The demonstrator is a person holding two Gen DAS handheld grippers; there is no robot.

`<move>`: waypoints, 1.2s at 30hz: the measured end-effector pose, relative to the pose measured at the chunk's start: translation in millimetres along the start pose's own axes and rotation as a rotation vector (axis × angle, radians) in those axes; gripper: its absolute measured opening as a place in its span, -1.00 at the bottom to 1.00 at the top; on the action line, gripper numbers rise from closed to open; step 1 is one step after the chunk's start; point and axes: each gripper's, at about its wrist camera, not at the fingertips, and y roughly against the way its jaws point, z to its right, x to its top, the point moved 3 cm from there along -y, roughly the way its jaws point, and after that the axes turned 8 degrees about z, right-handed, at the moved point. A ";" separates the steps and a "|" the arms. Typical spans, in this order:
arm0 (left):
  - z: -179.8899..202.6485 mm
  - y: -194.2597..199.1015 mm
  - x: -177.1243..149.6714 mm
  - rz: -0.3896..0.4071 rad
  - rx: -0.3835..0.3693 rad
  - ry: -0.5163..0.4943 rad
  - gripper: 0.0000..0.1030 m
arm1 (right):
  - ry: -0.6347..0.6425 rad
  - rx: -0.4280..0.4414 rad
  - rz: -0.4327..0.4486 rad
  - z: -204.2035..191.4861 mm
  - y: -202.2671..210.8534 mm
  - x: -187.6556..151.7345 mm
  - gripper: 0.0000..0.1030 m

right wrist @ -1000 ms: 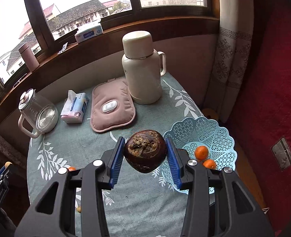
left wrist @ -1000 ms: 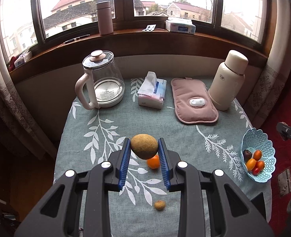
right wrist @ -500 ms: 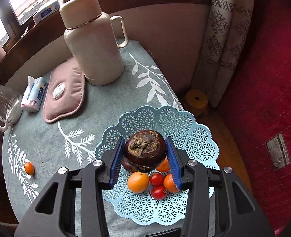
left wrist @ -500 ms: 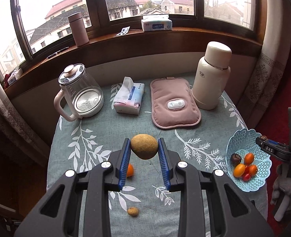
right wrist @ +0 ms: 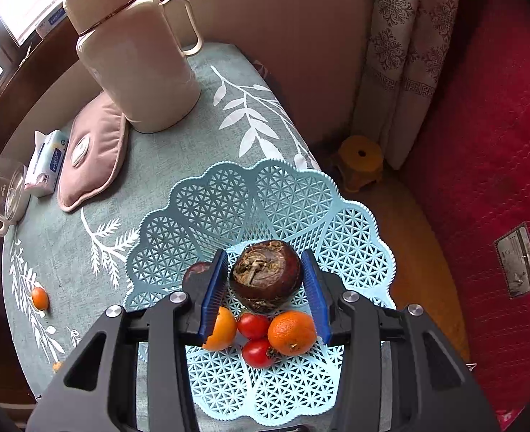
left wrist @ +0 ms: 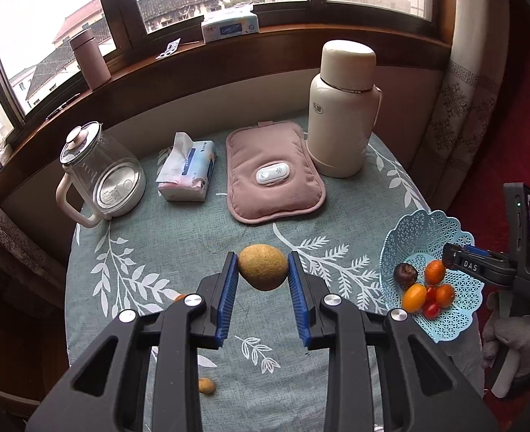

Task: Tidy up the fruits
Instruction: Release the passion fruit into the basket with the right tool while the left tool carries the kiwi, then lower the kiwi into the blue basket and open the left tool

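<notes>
My left gripper (left wrist: 263, 270) is shut on a tan round fruit (left wrist: 263, 267), held above the table middle. My right gripper (right wrist: 265, 275) is shut on a dark brown fruit (right wrist: 266, 275), low over the light blue lattice basket (right wrist: 207, 201), which also shows in the left wrist view (left wrist: 423, 230). The basket holds orange fruits (right wrist: 291, 332), red tomatoes (right wrist: 253, 325) and another dark fruit (right wrist: 196, 273). A small orange fruit (right wrist: 40, 297) and a small tan fruit (left wrist: 206, 385) lie loose on the tablecloth.
A cream thermos (left wrist: 342, 108), a pink heating pad (left wrist: 273, 176), a tissue pack (left wrist: 187, 171) and a glass kettle (left wrist: 101, 176) stand at the table's back. The basket sits at the table's right edge, with a yellow stool (right wrist: 360, 165) on the floor beyond.
My right gripper has carried the dark fruit from beside the basket down into it. My left gripper has moved right and forward with the tan fruit held.
</notes>
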 end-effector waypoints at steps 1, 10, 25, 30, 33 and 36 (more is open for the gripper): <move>5.4 -2.4 0.1 -0.004 -0.015 -0.006 -0.45 | -0.003 0.003 0.005 1.4 1.6 0.6 0.10; 58.5 -25.2 -2.0 -0.045 -0.169 -0.066 -0.45 | -0.061 -0.046 0.064 30.0 22.9 6.6 0.17; 151.0 -85.9 -33.1 -0.212 -0.374 -0.158 -0.44 | -0.123 -0.071 0.067 64.2 33.4 -4.7 0.17; 160.3 -89.4 -37.1 -0.227 -0.367 -0.177 0.04 | -0.140 -0.071 0.059 70.5 33.7 -10.1 0.17; 160.9 -87.4 -35.4 -0.215 -0.354 -0.185 0.21 | -0.144 -0.065 0.056 70.3 33.2 -11.1 0.17; 159.6 -86.7 -34.4 -0.212 -0.332 -0.194 0.33 | -0.141 -0.057 0.054 67.0 32.5 -10.8 0.17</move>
